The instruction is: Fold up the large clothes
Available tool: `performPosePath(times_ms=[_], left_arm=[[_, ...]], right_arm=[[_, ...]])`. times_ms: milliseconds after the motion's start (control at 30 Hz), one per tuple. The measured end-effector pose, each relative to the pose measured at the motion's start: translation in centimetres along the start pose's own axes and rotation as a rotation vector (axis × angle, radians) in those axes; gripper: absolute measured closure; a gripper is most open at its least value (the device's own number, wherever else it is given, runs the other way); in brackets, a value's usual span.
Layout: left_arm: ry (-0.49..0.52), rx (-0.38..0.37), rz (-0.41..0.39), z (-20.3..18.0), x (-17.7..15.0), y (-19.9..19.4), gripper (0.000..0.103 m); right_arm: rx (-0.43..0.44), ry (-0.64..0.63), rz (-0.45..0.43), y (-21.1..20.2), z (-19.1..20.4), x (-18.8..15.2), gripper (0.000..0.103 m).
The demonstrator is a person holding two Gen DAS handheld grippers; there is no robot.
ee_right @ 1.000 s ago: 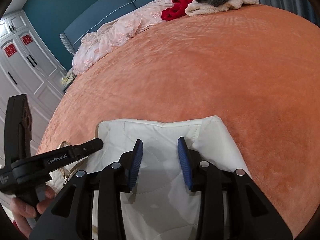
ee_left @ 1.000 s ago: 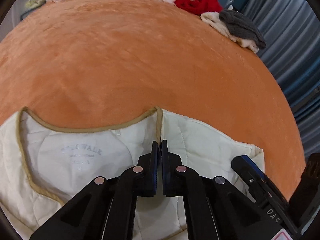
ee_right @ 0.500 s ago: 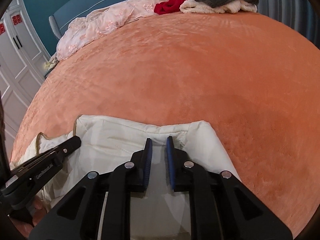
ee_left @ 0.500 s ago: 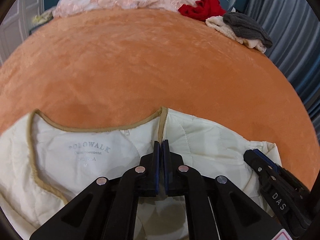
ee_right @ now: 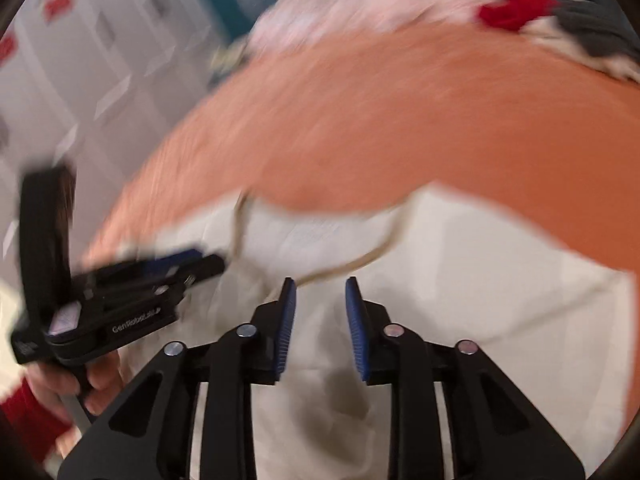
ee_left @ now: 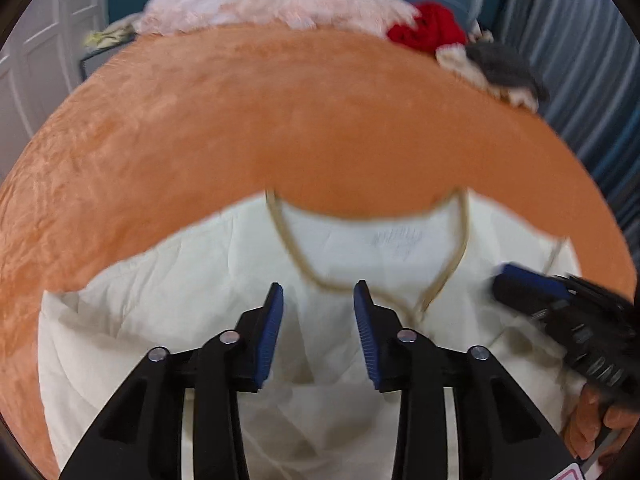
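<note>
A cream quilted garment [ee_left: 192, 304] with tan trim around its neckline [ee_left: 296, 256] lies on the orange bedspread [ee_left: 280, 120]. My left gripper [ee_left: 319, 292] is open and empty, just above the cloth near the bottom of the neckline. My right gripper [ee_right: 319, 288] is open and empty over the same garment [ee_right: 480, 300], and it also shows at the right of the left wrist view [ee_left: 560, 304]. The left gripper shows at the left of the right wrist view [ee_right: 120, 292]. Both views are motion-blurred.
At the far edge of the bed lie a pink lacy garment [ee_left: 272, 0], a red garment [ee_left: 428, 28] and a grey and cream pile [ee_left: 500, 68]. White cabinet doors [ee_right: 80, 60] stand at the left, blue-grey curtains [ee_left: 580, 60] at the right.
Both grippers have opened; the left had been shut at the neckline edge, the right was closing. Both have pulled back and shifted, so more of the garment shows.
</note>
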State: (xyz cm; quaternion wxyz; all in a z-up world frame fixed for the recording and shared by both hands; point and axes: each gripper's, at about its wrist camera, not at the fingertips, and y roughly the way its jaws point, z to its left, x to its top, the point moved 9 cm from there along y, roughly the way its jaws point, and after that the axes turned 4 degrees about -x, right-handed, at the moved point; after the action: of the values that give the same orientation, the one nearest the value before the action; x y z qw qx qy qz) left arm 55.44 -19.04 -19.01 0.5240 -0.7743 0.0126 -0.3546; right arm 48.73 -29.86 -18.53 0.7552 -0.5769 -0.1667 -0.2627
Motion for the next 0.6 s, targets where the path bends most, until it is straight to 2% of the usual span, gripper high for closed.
performPosePath(times_ms=[33,67,100,167,300,367,467,600], left_arm=[[0.031,-0.009,0.022,-0.2,-0.6,0.5,0.077],[0.062,0.001,0.037,-0.3,-1.0,1.1,0.079],[0.087,0.028,0.049,-0.3,-1.4,1.7,0.079],[0.088,0.06,0.031,0.1,-1.3,2.3,0.084],[-0.003,0.116,-0.001,1.9,-0.1,3.4,0.098],[-0.042,0.123,-0.018,2.7,0.2,4.1,0.097],[-0.047,0.134,-0.048,3.1,0.4,4.5,0.097],[-0.043,0.147,-0.092,3.1,0.3,4.4,0.097]], right_arm=[[-0.02,-0.048,0.068,1.9,0.8,-0.9,0.083],[-0.067,-0.084,0.099,3.1,0.8,-1.5,0.085],[-0.08,-0.092,0.09,3.4,0.7,-1.4,0.087],[-0.1,-0.034,0.08,3.6,-0.5,-0.7,0.103],[-0.156,0.061,0.032,3.9,-3.6,0.6,0.103],[-0.18,0.07,0.001,4.0,-4.0,0.7,0.103],[-0.211,0.049,-0.041,4.5,-3.6,0.6,0.103],[-0.196,0.068,-0.071,4.6,-3.7,0.5,0.103]])
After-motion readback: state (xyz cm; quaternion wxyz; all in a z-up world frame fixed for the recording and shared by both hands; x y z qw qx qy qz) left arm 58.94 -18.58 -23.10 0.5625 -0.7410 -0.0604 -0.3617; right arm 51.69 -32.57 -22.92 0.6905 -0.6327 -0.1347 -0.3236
